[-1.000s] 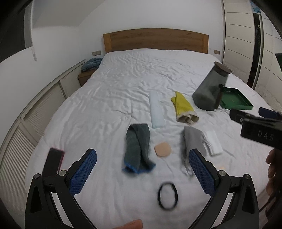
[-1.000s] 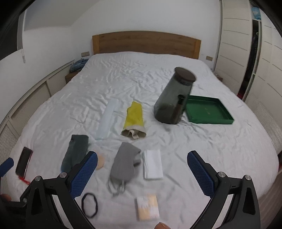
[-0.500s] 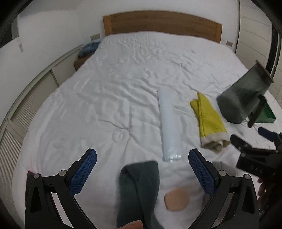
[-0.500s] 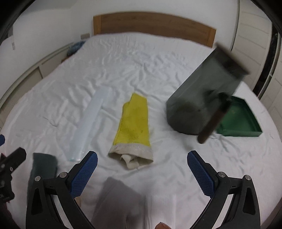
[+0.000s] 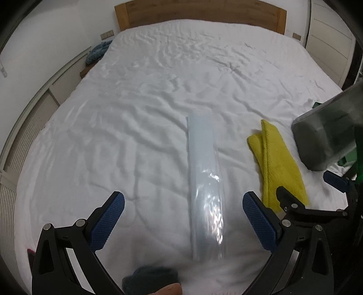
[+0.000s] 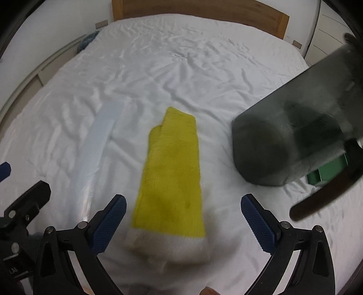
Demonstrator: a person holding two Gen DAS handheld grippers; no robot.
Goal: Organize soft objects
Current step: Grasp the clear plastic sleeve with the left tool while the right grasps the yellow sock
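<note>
A long clear plastic bag (image 5: 205, 188) lies flat on the white bed, between the fingers of my open, empty left gripper (image 5: 181, 223). It also shows in the right wrist view (image 6: 97, 145). A yellow glove with a white cuff (image 6: 172, 179) lies between the fingers of my open, empty right gripper (image 6: 183, 224); it also shows in the left wrist view (image 5: 279, 163). A dark green sock (image 5: 149, 282) sits at the bottom edge of the left wrist view.
A dark grey lidded jar (image 6: 292, 127) leans on the bed right of the glove, with a green tray (image 6: 329, 172) behind it. The wooden headboard (image 5: 199, 13) stands at the far end. A blue cloth (image 5: 97, 52) lies on the left nightstand.
Both grippers have moved forward and down over the bed. The left one now straddles the plastic bag and the right one the yellow glove. The nearer items have left view.
</note>
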